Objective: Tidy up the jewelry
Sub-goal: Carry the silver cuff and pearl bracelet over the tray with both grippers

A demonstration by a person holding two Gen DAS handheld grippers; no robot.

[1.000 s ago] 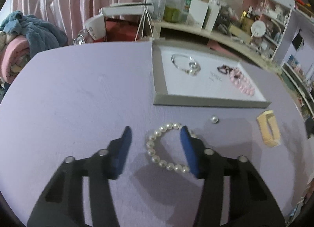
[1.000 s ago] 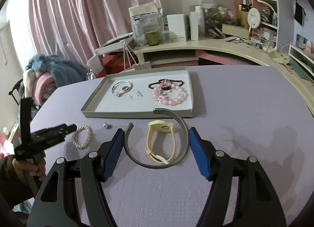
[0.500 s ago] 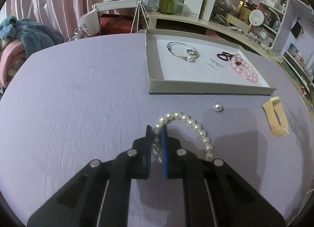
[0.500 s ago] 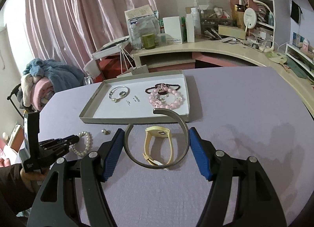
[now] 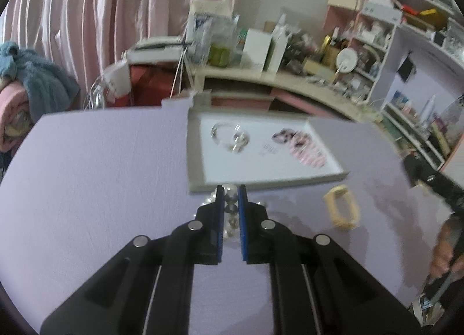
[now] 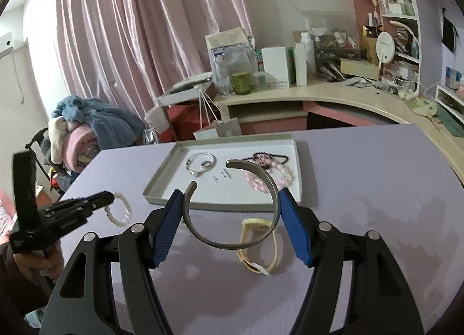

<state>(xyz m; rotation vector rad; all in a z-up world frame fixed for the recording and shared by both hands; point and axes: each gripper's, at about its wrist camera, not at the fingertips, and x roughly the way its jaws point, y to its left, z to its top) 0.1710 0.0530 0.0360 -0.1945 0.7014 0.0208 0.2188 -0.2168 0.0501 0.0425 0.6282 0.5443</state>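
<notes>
My left gripper (image 5: 231, 193) is shut on a white pearl bracelet (image 5: 230, 198), which hangs clear of the purple table; the right wrist view shows that gripper (image 6: 108, 197) at the left with the bracelet (image 6: 119, 211) dangling from its tips. My right gripper (image 6: 231, 191) holds a grey metal open bangle (image 6: 229, 245) across its wide-set blue pads, lifted in front of the grey tray (image 6: 220, 206). The tray (image 5: 193, 161) holds a silver bangle (image 6: 201, 162) and a pink bead bracelet (image 6: 282, 176). A yellow strap (image 6: 255, 222) lies on the table under the bangle.
A person's hand (image 6: 34, 259) grips the left tool. A desk (image 6: 333, 100) crowded with bottles and boxes curves behind the table. Folded blankets (image 6: 87, 132) pile up at the far left, in front of pink curtains (image 6: 130, 30). The yellow strap (image 5: 338, 189) lies right of my left gripper.
My left gripper closed on the pearl bracelet and lifted it off the table toward the tray. My right gripper rose a little with the metal bangle; the yellow strap stayed on the table.
</notes>
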